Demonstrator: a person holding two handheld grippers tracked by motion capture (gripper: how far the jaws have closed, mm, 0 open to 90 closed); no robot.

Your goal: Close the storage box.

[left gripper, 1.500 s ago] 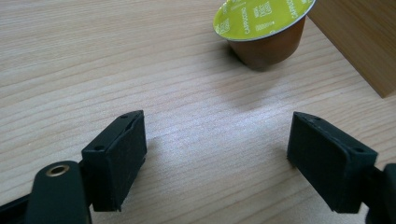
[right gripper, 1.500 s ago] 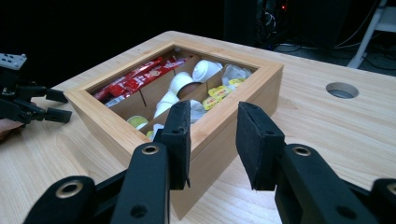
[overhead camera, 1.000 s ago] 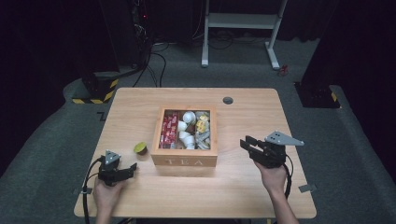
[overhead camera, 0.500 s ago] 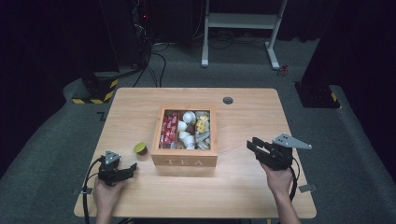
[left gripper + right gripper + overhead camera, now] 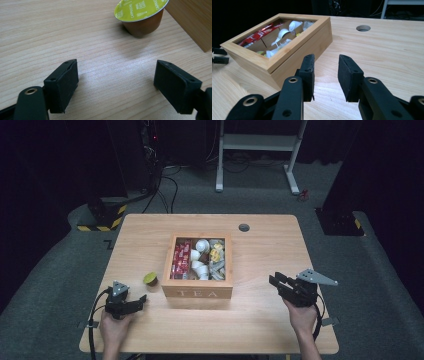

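While both hands rest low at the near edge of the light wooden surface [image 5: 260, 320], a small brown coffee capsule with a yellow-green foil lid [image 5: 150, 279] is seen standing upright just left of the square bamboo tea box with a glazed lid [image 5: 198, 292], close to its left wall but apart from it.

From the left tongs [image 5: 141, 299], at the lower left of the high view, the capsule lies ahead and slightly to the right, with bare wood between. In the left gripper view the capsule [image 5: 140, 15] sits at the upper right of the frame, beyond the left tongs [image 5: 125, 82] and off their centre line. The jaws are spread wide with nothing between them. As the capsule is round, no long axis has to be matched; only the offset appears to need correcting.

The right tongs [image 5: 278, 281] are held at the lower right of the high view, well apart from the capsule, with the box between. Their jaws are partly apart and empty. The left hand is judged the nearer by far.

Printed lettering on the foil lid can be made out in the left gripper view. Red sachets and white pods under the glass [image 5: 277, 33] are given by the right gripper view, along with a round cable hole [image 5: 363, 28] at the upper right.
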